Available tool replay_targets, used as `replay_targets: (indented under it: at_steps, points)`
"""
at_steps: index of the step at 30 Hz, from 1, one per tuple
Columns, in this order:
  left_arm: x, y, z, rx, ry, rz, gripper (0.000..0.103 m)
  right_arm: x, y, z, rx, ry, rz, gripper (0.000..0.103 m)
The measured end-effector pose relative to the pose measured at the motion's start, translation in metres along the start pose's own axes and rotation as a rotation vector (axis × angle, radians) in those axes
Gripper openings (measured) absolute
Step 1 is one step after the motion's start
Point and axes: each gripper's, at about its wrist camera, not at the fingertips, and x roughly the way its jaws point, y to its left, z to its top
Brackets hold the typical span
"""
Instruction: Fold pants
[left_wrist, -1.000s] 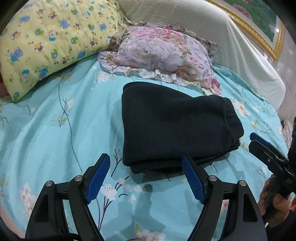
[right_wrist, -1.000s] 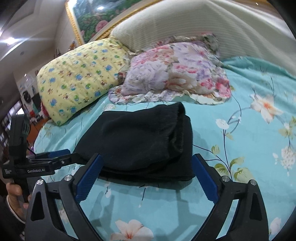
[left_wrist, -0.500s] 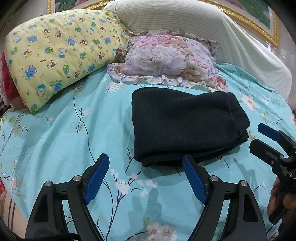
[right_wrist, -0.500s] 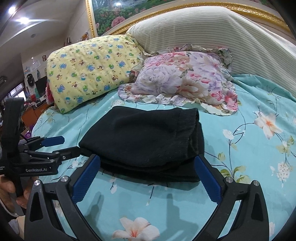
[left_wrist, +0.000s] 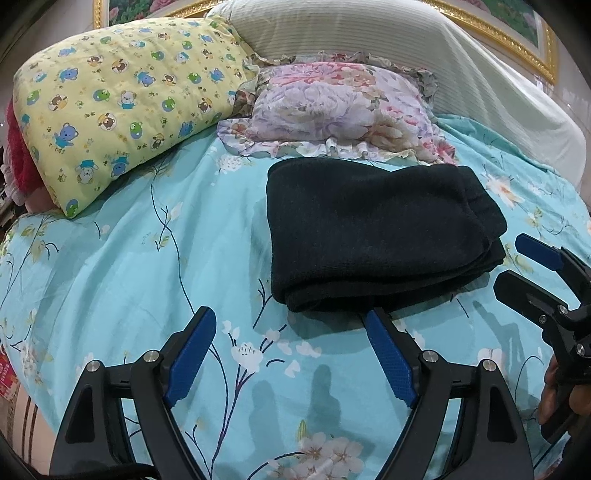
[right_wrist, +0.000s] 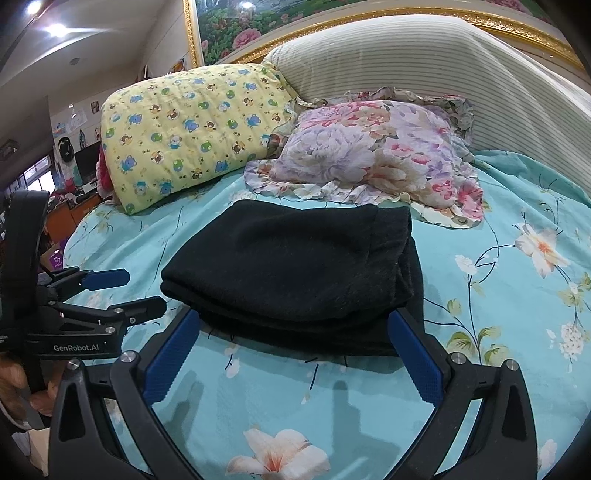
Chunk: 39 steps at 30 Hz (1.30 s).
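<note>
The black pants (left_wrist: 373, 232) lie folded in a thick rectangular stack on the turquoise flowered bedsheet (left_wrist: 147, 266); they also show in the right wrist view (right_wrist: 295, 273). My left gripper (left_wrist: 291, 317) is open and empty, just short of the stack's near left corner. My right gripper (right_wrist: 293, 317) is open and empty, its blue fingers either side of the stack's near edge, not touching it that I can tell. The right gripper also shows at the right of the left wrist view (left_wrist: 517, 258), and the left gripper shows at the left of the right wrist view (right_wrist: 136, 290).
A yellow bear-print pillow (left_wrist: 122, 99) and a flowered ruffled pillow (left_wrist: 340, 107) lie behind the pants. A striped padded headboard (left_wrist: 424, 55) with a gilt frame stands at the back. Room furniture shows beyond the bed's left edge (right_wrist: 62, 177).
Both grippers have drawn back and risen from the folded pants, so more bed and pillows show. The pants have not moved. Both grippers stay open.
</note>
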Motion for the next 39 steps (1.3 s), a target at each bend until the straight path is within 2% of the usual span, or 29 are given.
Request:
replay_targets:
  at_steps: [8, 17, 39]
  points:
    - [0.002, 0.003, -0.004, -0.027, -0.015, -0.014, 0.085, 0.002, 0.000, -0.002, -0.005, -0.003, -0.006, 0.102]
    - [0.010, 0.000, -0.010, -0.012, -0.002, -0.003, 0.086, 0.016, -0.003, -0.009, 0.006, 0.010, -0.006, 0.102]
    - [0.014, 0.002, -0.010, -0.018, -0.003, -0.002, 0.086, 0.018, -0.004, -0.011, 0.016, -0.012, -0.011, 0.102]
